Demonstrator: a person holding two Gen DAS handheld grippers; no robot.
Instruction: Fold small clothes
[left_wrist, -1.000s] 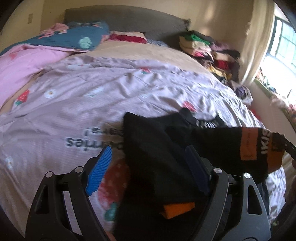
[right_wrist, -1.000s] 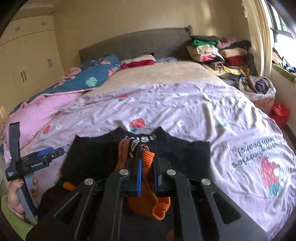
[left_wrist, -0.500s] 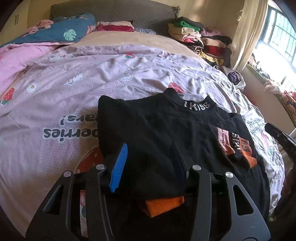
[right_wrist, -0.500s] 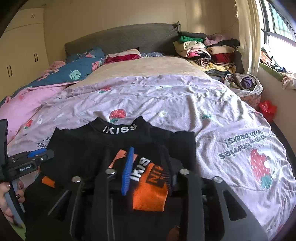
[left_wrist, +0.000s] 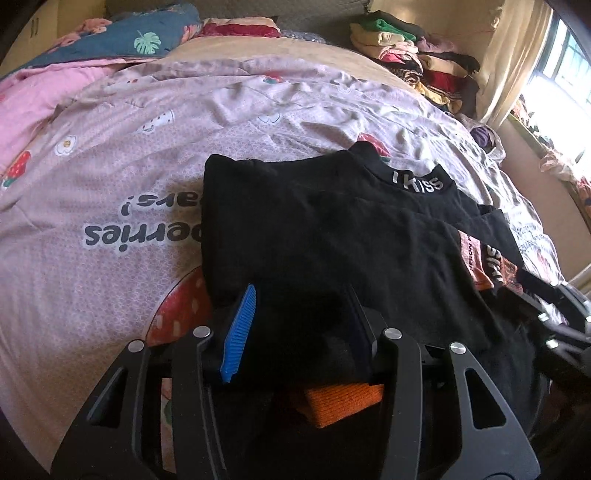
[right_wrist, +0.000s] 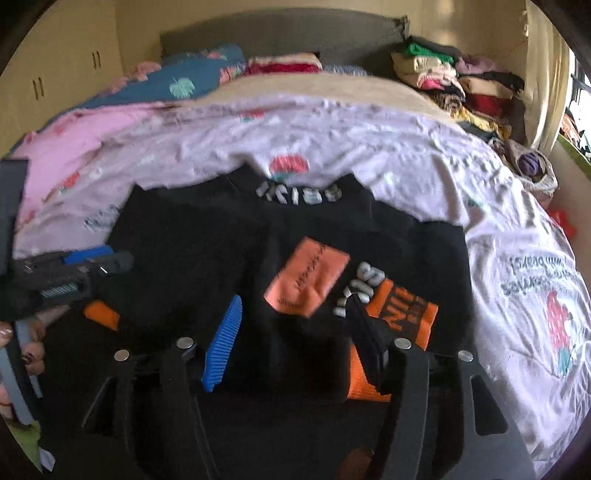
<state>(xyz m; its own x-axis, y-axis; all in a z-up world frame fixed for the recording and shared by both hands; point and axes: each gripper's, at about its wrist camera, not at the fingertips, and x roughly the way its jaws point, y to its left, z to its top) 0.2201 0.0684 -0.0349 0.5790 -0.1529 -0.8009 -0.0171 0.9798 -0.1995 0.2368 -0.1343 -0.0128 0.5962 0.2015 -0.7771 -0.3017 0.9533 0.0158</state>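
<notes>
Right wrist view: right tool (right_wrist: 295, 343) just opening, jaws apart over black sweater (right_wrist: 207, 236), gripping nothing; left tool (left_wrist: 301, 326) half-open likewise.

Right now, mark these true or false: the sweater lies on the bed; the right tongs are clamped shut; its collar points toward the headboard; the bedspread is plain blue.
1. The black sweater lies on the bed. True.
2. The right tongs are clamped shut. False: they have just been opening, pads apart over the orange-patched sleeve.
3. The collar points toward the headboard. True.
4. The bedspread is plain blue. False: pale lilac with strawberries and lettering.
</notes>
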